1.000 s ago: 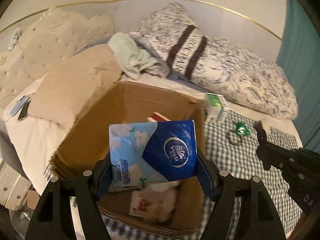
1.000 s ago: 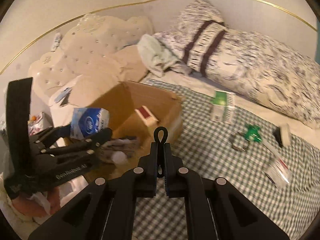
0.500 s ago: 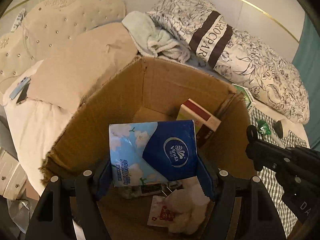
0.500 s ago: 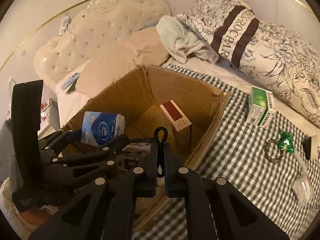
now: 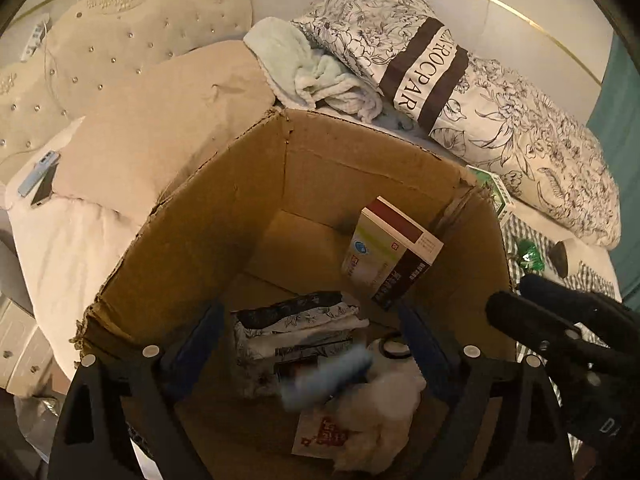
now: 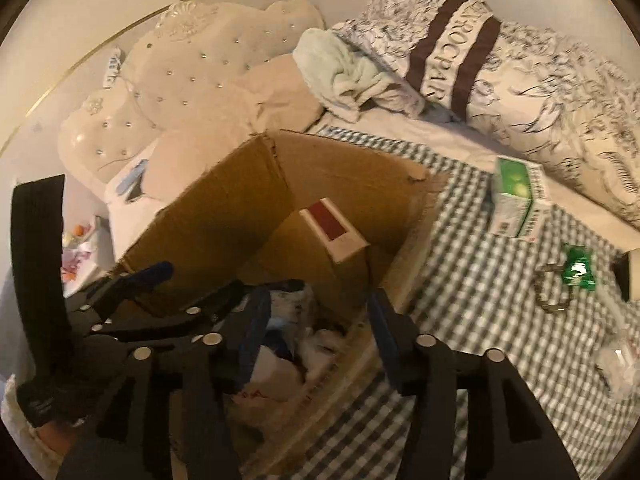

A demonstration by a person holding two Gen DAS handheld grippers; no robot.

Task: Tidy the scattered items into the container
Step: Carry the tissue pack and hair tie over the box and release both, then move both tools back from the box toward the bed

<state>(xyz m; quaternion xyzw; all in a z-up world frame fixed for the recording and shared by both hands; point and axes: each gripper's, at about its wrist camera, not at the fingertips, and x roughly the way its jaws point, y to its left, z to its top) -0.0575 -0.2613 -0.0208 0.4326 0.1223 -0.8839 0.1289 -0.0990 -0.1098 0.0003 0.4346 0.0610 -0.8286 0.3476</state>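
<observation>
The open cardboard box (image 5: pixel 216 216) stands on the bed. It holds a red-and-white carton (image 5: pixel 390 250), a folded patterned cloth (image 5: pixel 296 320) and a white bag (image 5: pixel 380 412). My left gripper (image 5: pixel 312 338) hangs over the box with its jaws opening. The blue tissue pack (image 5: pixel 326 378) is a blur below the pads, free of them. A small black ring (image 5: pixel 394 350) lies on the white bag. My right gripper (image 6: pixel 320 320) is over the box's near corner, jaws opening, with nothing between them. The left gripper (image 6: pixel 196 284) shows beside it in the right wrist view.
On the checked sheet (image 6: pixel 460 280) right of the box (image 6: pixel 224 216) lie a green carton (image 6: pixel 516 200), a green wrapper (image 6: pixel 578 270) with a bracelet (image 6: pixel 554 306), and a clear bag (image 6: pixel 616 360). Pillows (image 6: pixel 520 80) and a headboard (image 6: pixel 192 60) lie behind.
The left gripper let go of the blue tissue pack, which is dropping into the box. The right gripper's jaws came apart and the black loop is gone from them. Both moved over the box.
</observation>
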